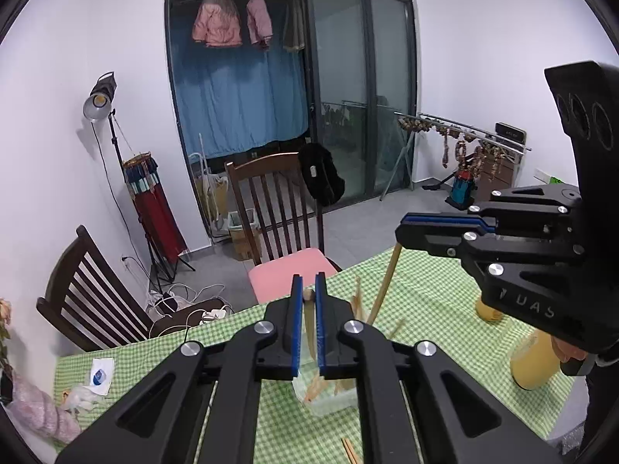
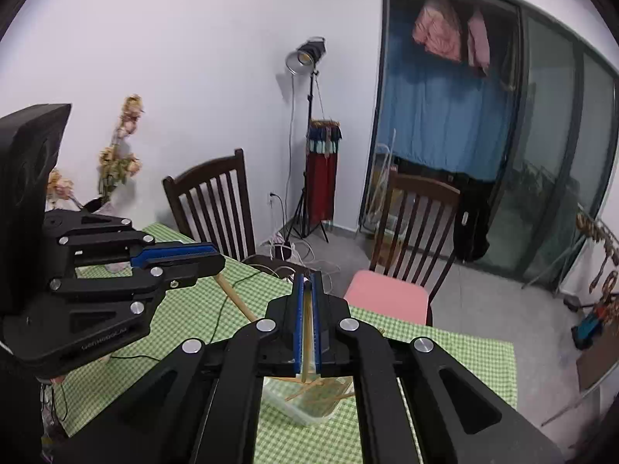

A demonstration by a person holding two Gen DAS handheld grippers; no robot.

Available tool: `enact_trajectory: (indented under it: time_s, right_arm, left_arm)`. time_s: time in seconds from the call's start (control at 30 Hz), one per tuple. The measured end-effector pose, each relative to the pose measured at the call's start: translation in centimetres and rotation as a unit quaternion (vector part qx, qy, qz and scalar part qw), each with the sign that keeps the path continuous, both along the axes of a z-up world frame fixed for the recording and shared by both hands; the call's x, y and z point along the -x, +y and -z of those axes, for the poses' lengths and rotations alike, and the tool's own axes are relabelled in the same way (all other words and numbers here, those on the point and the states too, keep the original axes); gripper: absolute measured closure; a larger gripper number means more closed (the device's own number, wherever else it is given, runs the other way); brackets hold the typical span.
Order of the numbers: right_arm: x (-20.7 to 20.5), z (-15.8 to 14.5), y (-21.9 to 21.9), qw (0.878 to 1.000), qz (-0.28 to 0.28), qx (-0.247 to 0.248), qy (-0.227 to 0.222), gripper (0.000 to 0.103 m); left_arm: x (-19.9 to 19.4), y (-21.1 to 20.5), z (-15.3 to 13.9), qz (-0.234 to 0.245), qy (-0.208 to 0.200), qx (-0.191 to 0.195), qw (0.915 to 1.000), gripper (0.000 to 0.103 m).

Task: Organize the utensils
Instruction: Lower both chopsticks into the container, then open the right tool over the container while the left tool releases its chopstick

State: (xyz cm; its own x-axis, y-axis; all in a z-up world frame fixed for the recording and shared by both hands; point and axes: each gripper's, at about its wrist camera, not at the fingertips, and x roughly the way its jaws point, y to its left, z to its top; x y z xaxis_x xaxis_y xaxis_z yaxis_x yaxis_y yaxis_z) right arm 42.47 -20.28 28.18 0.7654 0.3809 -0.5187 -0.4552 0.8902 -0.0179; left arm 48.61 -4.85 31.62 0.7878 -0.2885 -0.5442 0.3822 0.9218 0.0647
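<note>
- Green-checked cloth (image 1: pixel 433 294) covers the table, with two dark wooden chairs, a lamp on a stand and a glass door with a blue curtain behind it.
- Left gripper (image 1: pixel 308 282) is up over the table, its blue-padded jaws pinched narrow on a wooden stick (image 1: pixel 309 321); the stick's rounded end peeks out at the fingertips, its lower length hidden by the gripper body.
- Right gripper (image 2: pixel 308 282) matches it, jaws nearly together, clamping a thin pale chopstick (image 2: pixel 306 332) that runs down between the pads.
- Seen from the left wrist, the right gripper's stick hangs slanting below its fingers.
- Below both sits a clear container (image 2: pixel 309 406) on the cloth, holding a loose jumble of wooden utensils (image 2: pixel 321 390); blur and the gripper frames cover most of it, so no count is possible.
- Two yellow cups (image 1: pixel 532 363) stand at the right, one half behind the right gripper.
- More chopstick ends (image 1: pixel 350 450) poke in at the bottom edge, cut off.
</note>
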Motion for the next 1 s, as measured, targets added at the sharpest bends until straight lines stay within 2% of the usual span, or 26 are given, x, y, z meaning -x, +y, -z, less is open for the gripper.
enact_trajectory:
  time_s: [0.13,0.4,0.5,0.67,0.8,1.0]
  right_arm:
    - [-3.4,2.9,0.2,1.0,0.007,-0.005,0.024,0.099]
    - [-9.2,6.7,0.6,0.998,0.025,-0.014,0.059,0.099]
    - [-11.0,8.7,1.0,0.995,0.028,-0.005,0.092,0.099]
    - [-13.4,12.2,1.1,0.988,0.042,-0.003,0.148,0.099]
    - [-14.0,12.6,0.4,0.985,0.053,-0.018,0.161,0.099]
    - [-14.3,12.7,-0.7,0.981,0.079,-0.011,0.179,0.097]
  left_arm:
    - [-3.1,-0.1,3.0,-0.012,0.013,-0.001,0.9998,0.1]
    - [-8.1,0.1,7.4,-0.01,0.05,0.008,0.9987,0.1]
    - [-9.7,0.2,9.0,-0.007,0.069,0.007,0.9975,0.1]
    - [-12.2,1.0,11.8,-0.005,0.114,0.038,0.9927,0.1]
    - [-13.4,1.7,14.0,-0.013,0.14,0.05,0.9889,0.1]
    - [-14.4,3.2,16.5,-0.028,0.182,0.104,0.9774,0.097]
